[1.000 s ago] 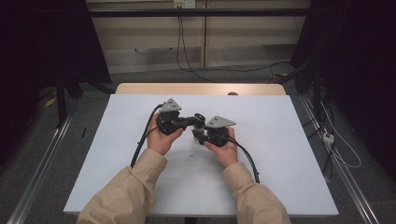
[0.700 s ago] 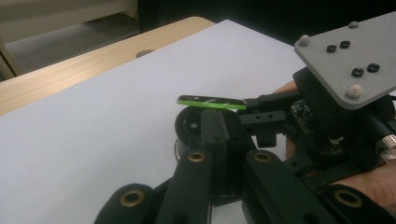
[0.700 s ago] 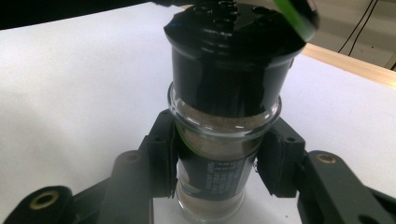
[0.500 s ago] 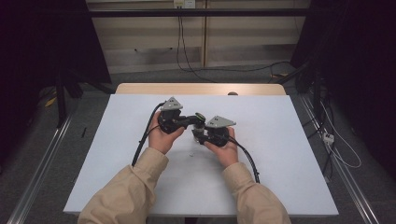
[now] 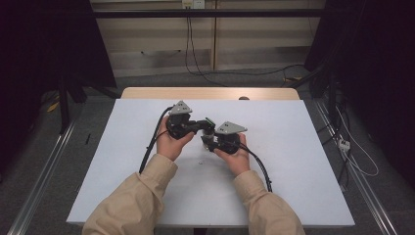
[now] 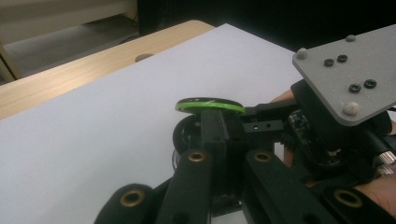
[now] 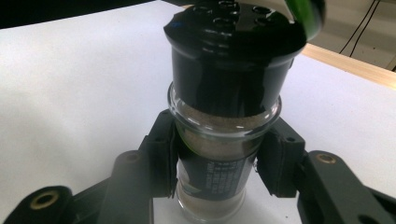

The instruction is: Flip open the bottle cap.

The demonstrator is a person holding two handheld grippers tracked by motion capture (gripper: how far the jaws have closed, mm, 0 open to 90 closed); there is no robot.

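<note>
My right gripper [image 7: 219, 158] is shut on a small glass spice jar [image 7: 224, 126], its pads pressing on the glass just under the black perforated cap [image 7: 231, 42]. The jar's green-rimmed flip lid [image 6: 210, 105] stands open above the cap. My left gripper [image 6: 224, 135] has its jaws together, tips right under that lid; I cannot tell whether anything is pinched between them. In the high view both grippers meet over the middle of the table, the left gripper [image 5: 208, 126] pointing right and the right gripper [image 5: 206, 142] pointing left.
The white table top [image 5: 293, 161] has a wooden strip [image 5: 147, 93] along its far edge. Black cables [image 5: 149, 144] trail from both grippers toward the person. Metal rails [image 5: 44, 171] run along the floor on both sides.
</note>
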